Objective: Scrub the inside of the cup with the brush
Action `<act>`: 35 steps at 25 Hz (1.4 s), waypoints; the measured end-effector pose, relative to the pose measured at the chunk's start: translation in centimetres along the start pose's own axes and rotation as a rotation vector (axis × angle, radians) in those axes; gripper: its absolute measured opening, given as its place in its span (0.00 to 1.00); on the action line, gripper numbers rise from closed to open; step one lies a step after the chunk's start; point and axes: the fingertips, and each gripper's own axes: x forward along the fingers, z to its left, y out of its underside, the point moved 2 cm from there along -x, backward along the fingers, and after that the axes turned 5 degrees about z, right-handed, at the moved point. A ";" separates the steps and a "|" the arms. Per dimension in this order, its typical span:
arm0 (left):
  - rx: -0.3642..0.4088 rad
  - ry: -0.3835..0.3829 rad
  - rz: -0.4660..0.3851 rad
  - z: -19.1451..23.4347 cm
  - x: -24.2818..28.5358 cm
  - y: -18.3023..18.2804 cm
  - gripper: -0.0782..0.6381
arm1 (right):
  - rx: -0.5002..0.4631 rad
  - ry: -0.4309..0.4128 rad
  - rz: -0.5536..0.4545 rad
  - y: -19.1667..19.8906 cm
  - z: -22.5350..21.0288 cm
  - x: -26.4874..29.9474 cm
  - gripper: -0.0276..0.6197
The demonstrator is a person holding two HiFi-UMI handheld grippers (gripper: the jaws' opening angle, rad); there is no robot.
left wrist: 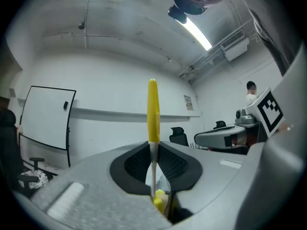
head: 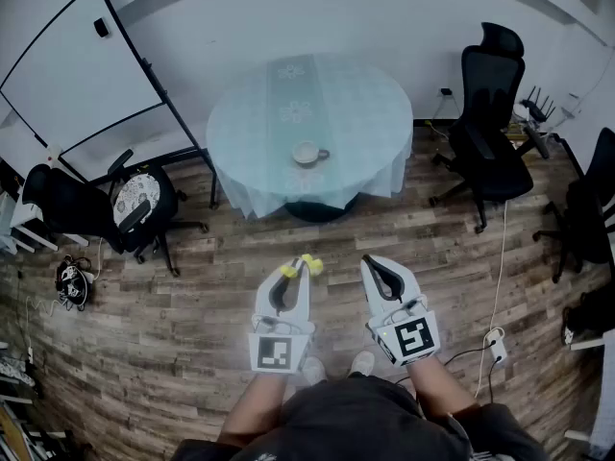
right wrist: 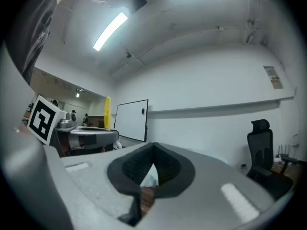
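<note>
Left gripper view: the left gripper has its black ribbed pads clamped on a thin brush, whose white stem and smooth yellow handle stand upright above the jaws. Right gripper view: the right gripper has its jaws together at the tips, with nothing between them. Head view: both are held over a wood-plank floor. Farther off, a pale round cup sits close to the near edge of a round, cloth-covered desk.

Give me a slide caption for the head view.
Left gripper holding the yellow brush, right gripper shut and empty, cup on the round table ahead.
</note>
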 end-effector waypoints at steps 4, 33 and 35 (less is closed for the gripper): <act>0.002 -0.001 -0.006 2.4 -1.6 -0.6 0.16 | 0.011 0.003 0.006 -0.6 2.1 1.0 0.05; -0.023 -0.007 0.057 15.0 -3.2 4.1 0.16 | 0.101 0.062 0.010 0.4 7.9 9.5 0.05; -0.021 -0.010 0.066 15.2 -1.5 4.2 0.16 | 0.097 0.054 0.008 0.3 6.6 10.8 0.05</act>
